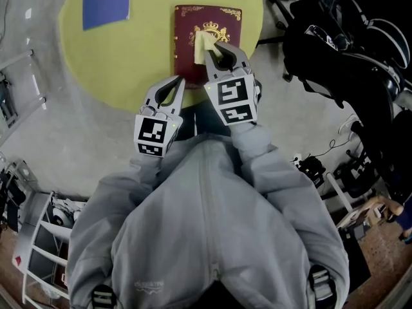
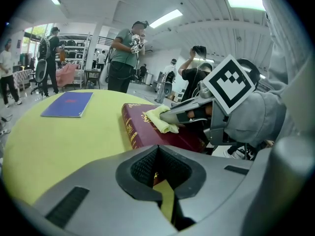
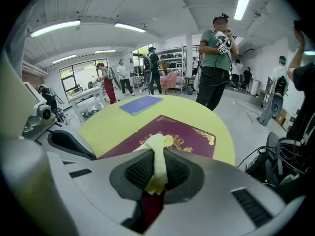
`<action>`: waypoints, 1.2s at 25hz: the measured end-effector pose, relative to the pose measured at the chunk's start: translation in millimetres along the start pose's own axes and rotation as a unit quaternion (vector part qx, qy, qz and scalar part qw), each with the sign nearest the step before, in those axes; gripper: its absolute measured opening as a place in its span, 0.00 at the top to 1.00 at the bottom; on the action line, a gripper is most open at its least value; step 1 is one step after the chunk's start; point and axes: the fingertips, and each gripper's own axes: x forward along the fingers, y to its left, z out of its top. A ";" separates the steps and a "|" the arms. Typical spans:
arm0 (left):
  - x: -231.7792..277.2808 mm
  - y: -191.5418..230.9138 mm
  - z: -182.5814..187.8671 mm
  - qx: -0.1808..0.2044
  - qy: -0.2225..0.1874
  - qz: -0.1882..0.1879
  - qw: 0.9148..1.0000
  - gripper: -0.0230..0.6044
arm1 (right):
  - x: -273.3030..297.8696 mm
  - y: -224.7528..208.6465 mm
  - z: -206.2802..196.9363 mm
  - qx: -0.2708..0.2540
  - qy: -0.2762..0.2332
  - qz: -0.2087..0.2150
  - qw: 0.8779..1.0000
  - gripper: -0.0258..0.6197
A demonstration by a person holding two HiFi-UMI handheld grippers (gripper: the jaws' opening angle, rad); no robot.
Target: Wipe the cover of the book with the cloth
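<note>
Head view, contents counted.

- Table (image 1: 141,56): one, round, yellow-green top.
- Book (image 1: 187,63): one, maroon cover, lying flat and closed at the table's near edge. It has a gold crest in the centre and gold lettering on the cover and spine, too small to read.
- Cloth (image 1: 202,49): one, pale yellow, bunched, resting on the middle of the book's cover.
- Blue folder (image 1: 106,2): one, flat on the table's far left, well apart from the book. Its red mark is illegible.
- Right gripper (image 1: 221,51): one, over the cover, jaws pinched on the cloth. In the right gripper view a strip of cloth runs up between them.
- Left gripper (image 1: 175,85): one, tip at the book's near left corner, jaws pressed together with nothing between them. Contact with the book cannot be told.
- Marker cubes: two, one per gripper, with black-and-white square patterns and no text.
- Black bags (image 1: 341,44): a heap on the floor to the right of the table.
</note>
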 end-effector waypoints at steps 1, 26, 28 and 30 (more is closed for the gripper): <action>-0.2 -0.1 -0.3 0.002 0.000 0.000 1.000 0.93 | -2.4 -4.0 -2.2 0.001 0.001 -0.005 1.000 0.87; -5.6 -3.8 -2.2 0.014 0.002 -0.001 1.000 0.93 | -46.1 -72.9 -46.1 0.025 0.034 -0.095 0.995 0.87; -9.0 -4.9 -2.0 0.012 0.001 -0.003 1.000 0.93 | -49.5 -82.4 -58.8 0.036 0.048 -0.106 0.993 0.87; -12.8 -4.9 -2.5 0.014 0.002 -0.005 1.000 0.93 | -55.9 -91.5 -68.3 0.044 0.056 -0.119 0.990 0.87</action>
